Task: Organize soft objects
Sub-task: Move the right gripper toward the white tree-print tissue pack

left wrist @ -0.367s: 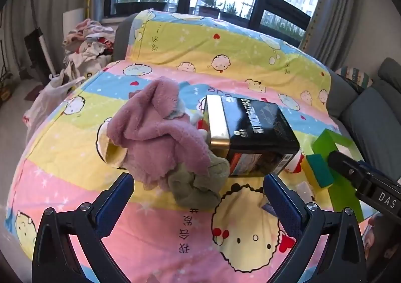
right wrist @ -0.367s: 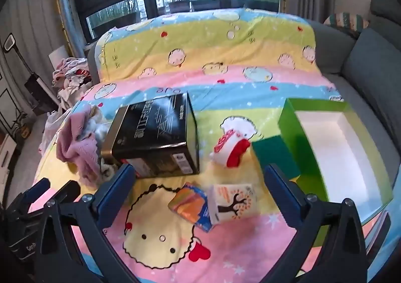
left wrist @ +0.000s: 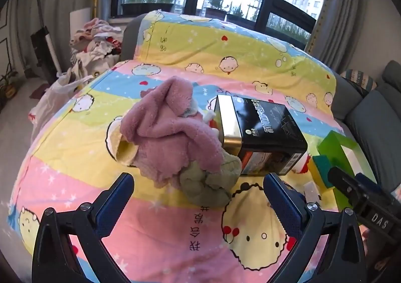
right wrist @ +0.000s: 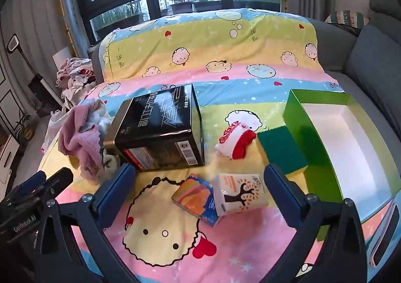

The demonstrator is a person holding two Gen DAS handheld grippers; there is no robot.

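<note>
On the bed's cartoon sheet [left wrist: 75, 195], nothing sorted yet. Left hand-held gripper [left wrist: 198, 197] gaping, empty, before pink towel [left wrist: 170, 130]; right hand-held gripper [right wrist: 200, 187] likewise, over tissue pack [right wrist: 240, 195]. Next, likely: close on one, carry to green box [right wrist: 295, 115]. Legible: "DAS", "GenRobot.AI".

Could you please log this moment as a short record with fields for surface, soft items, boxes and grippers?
surface: cartoon sheet
soft items: pink towel on green cloth; sponge; tissue packs
boxes: black box on its side; green box, open, empty
left gripper: open, holding nothing
right gripper: open, holding nothing
</note>
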